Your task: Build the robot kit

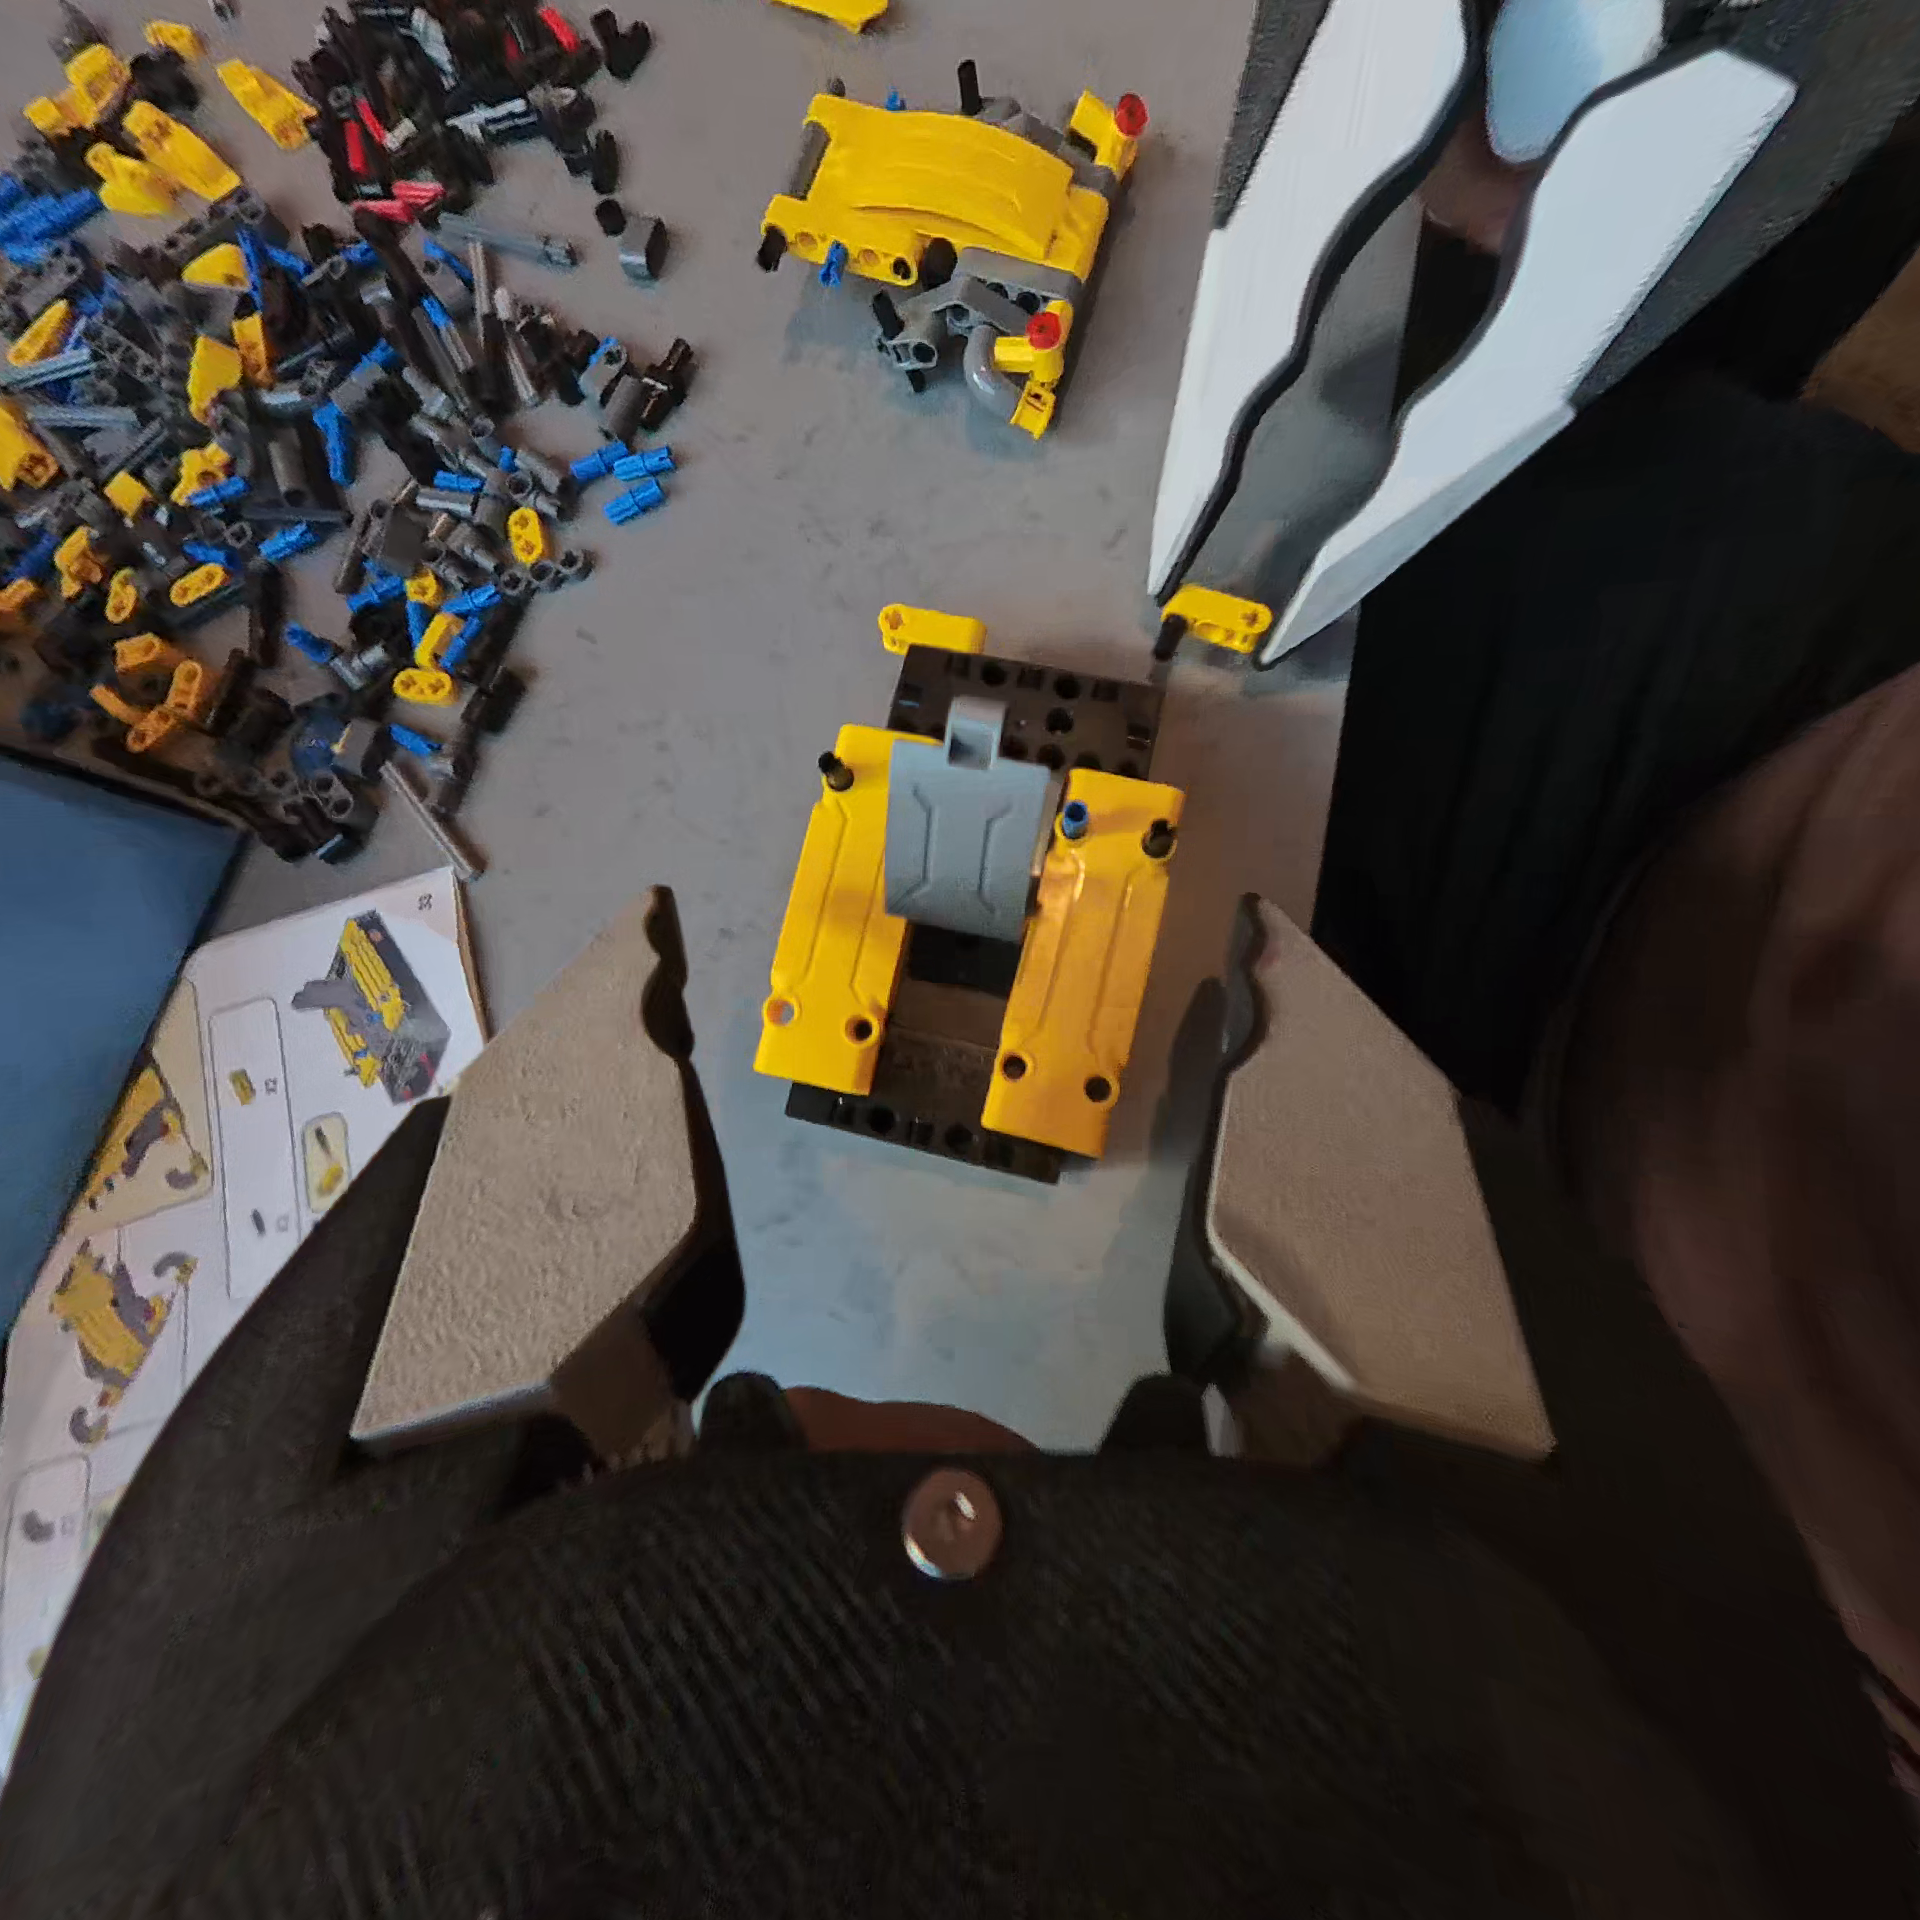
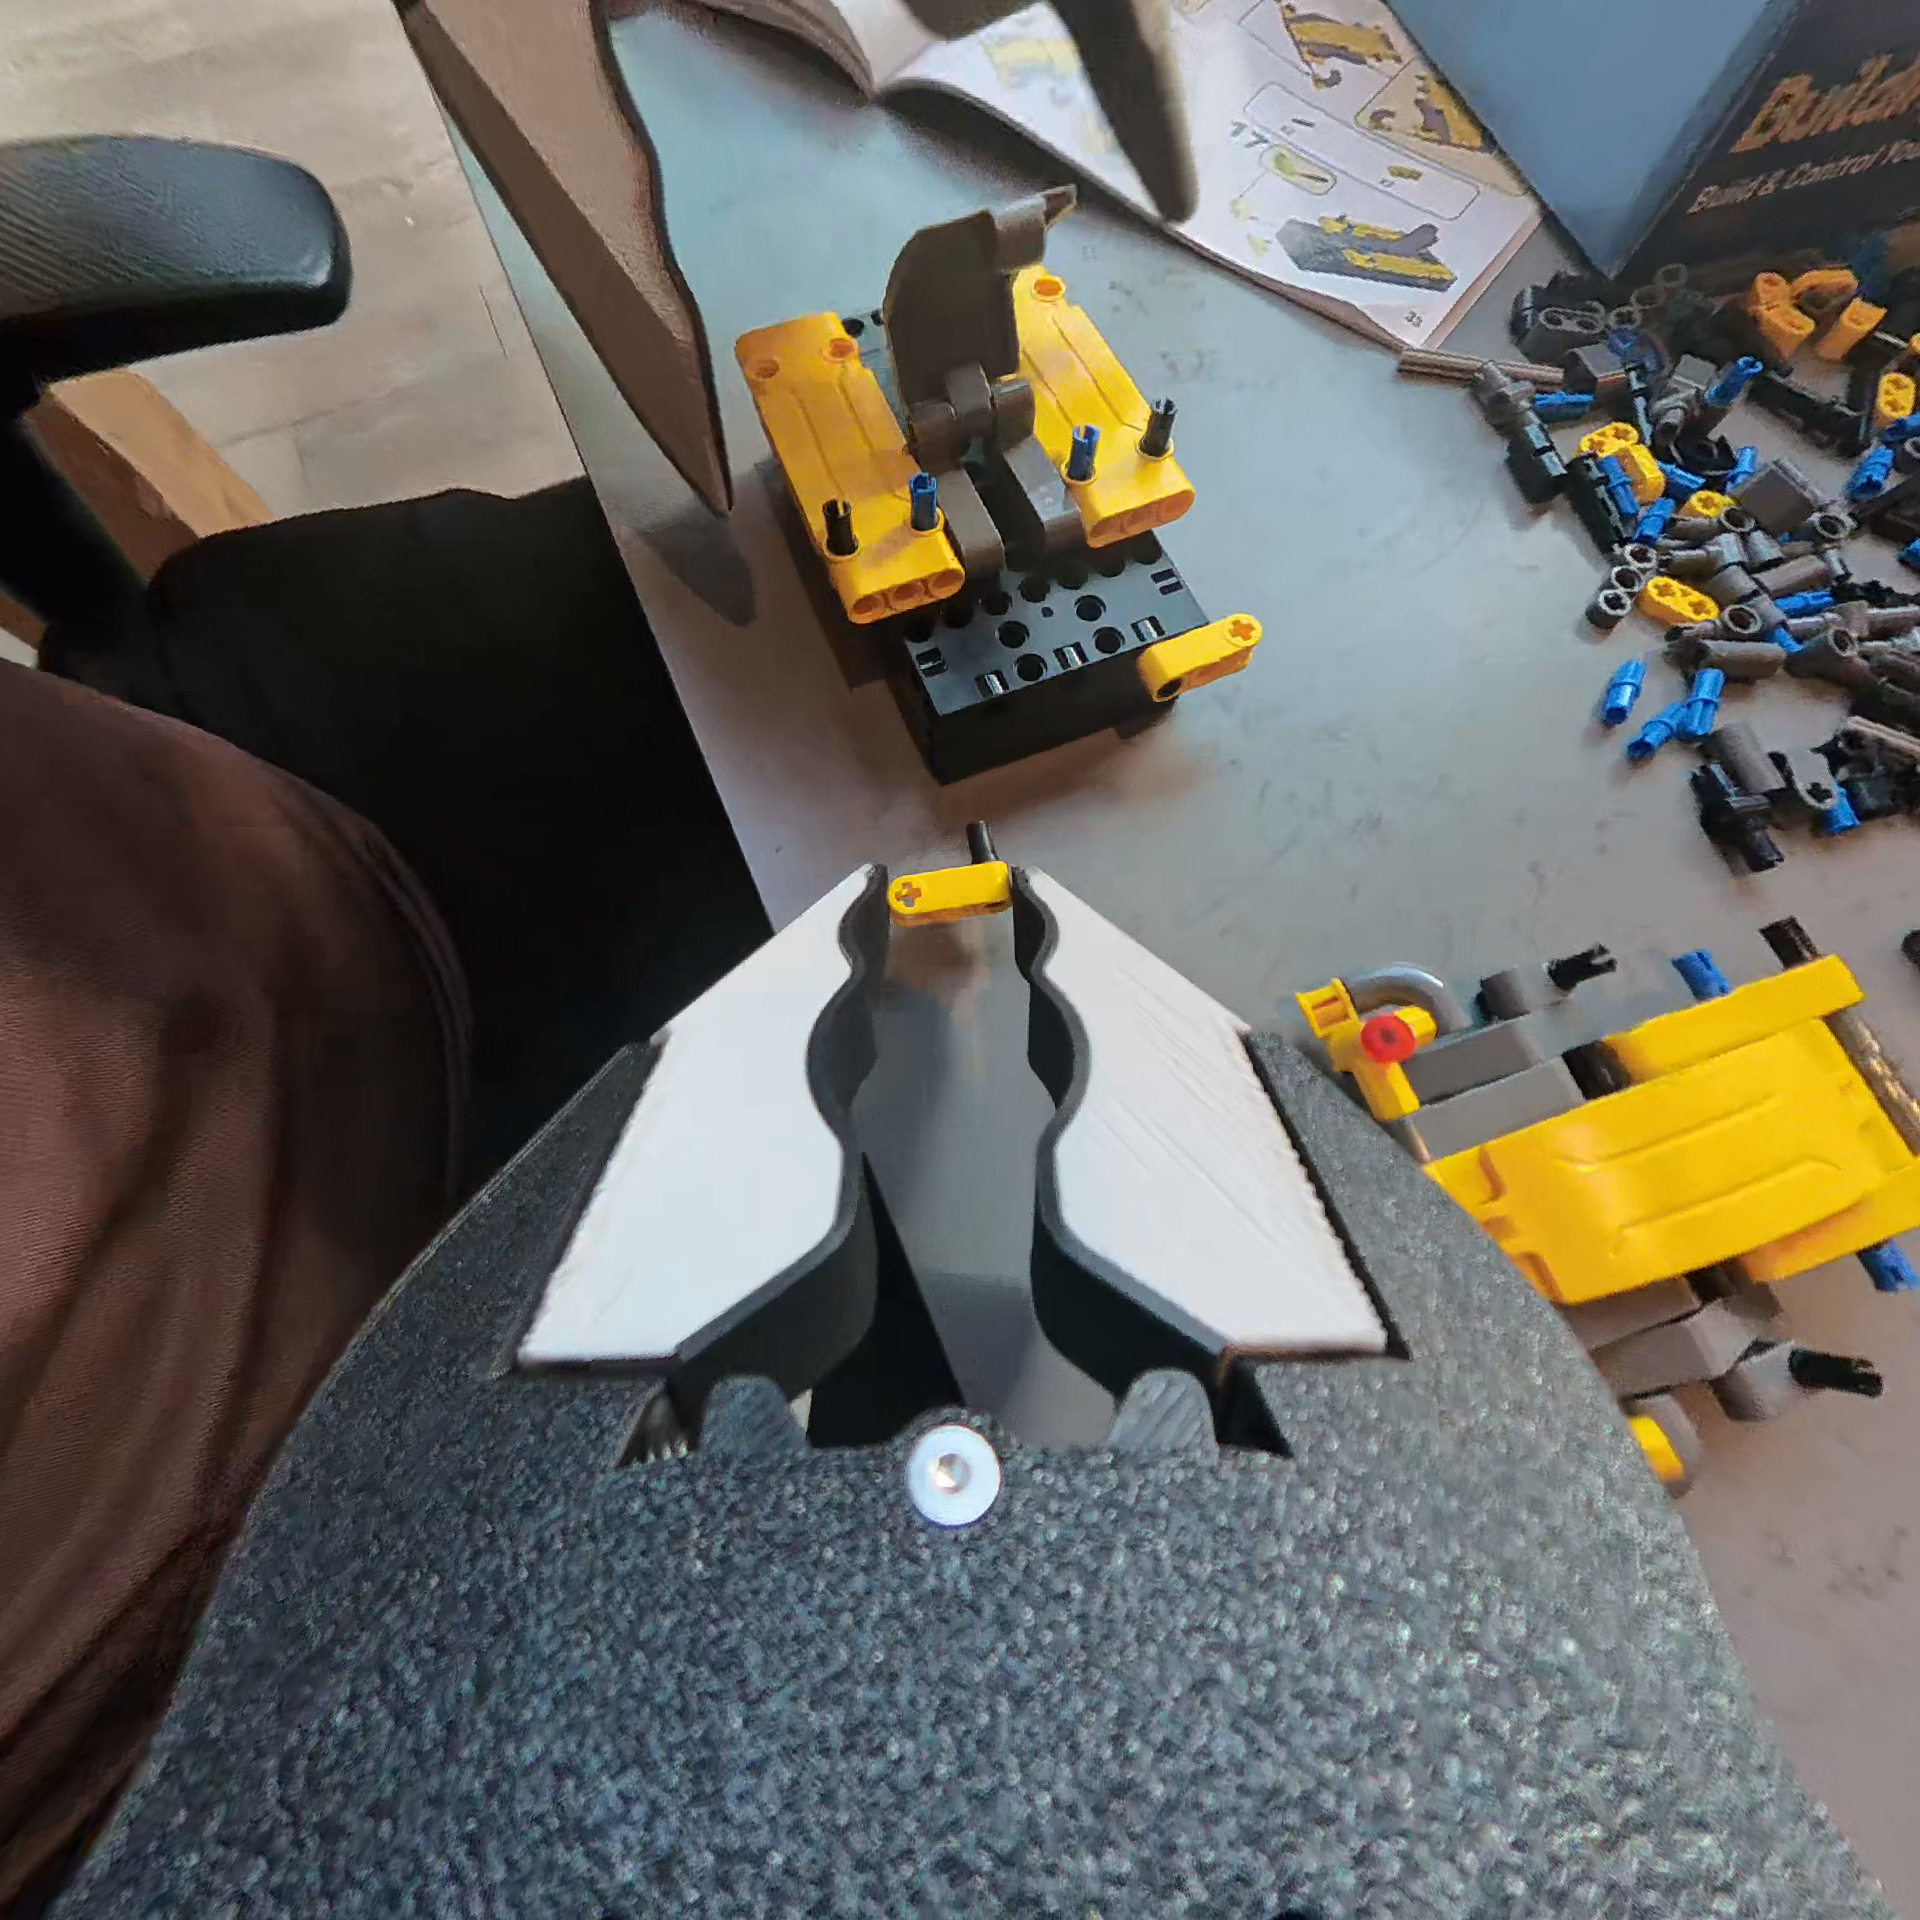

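My right gripper [image 2: 951, 883], with white fingers, is shut on a small yellow beam [image 2: 948, 896] with a black pin in it. It holds the beam just above the grey table, near a black-and-yellow model [image 2: 966, 488] with a grey seat. The left wrist view shows the same beam [image 1: 1216, 618] between the white fingertips, beside the model [image 1: 971, 925]. My left gripper [image 1: 961, 935], with brown fingers, is open wide, its jaws on either side of the model and apart from it. A second yellow beam [image 1: 932, 629] sticks out of the model's black base.
A second yellow-and-grey assembly [image 1: 956, 229] lies farther back, also in the right wrist view [image 2: 1621, 1164]. A big pile of loose black, blue and yellow parts [image 1: 260, 436] covers the left. An instruction booklet [image 1: 239, 1122] and a blue box [image 2: 1714, 114] lie nearby. The table edge [image 2: 675, 644] borders a chair.
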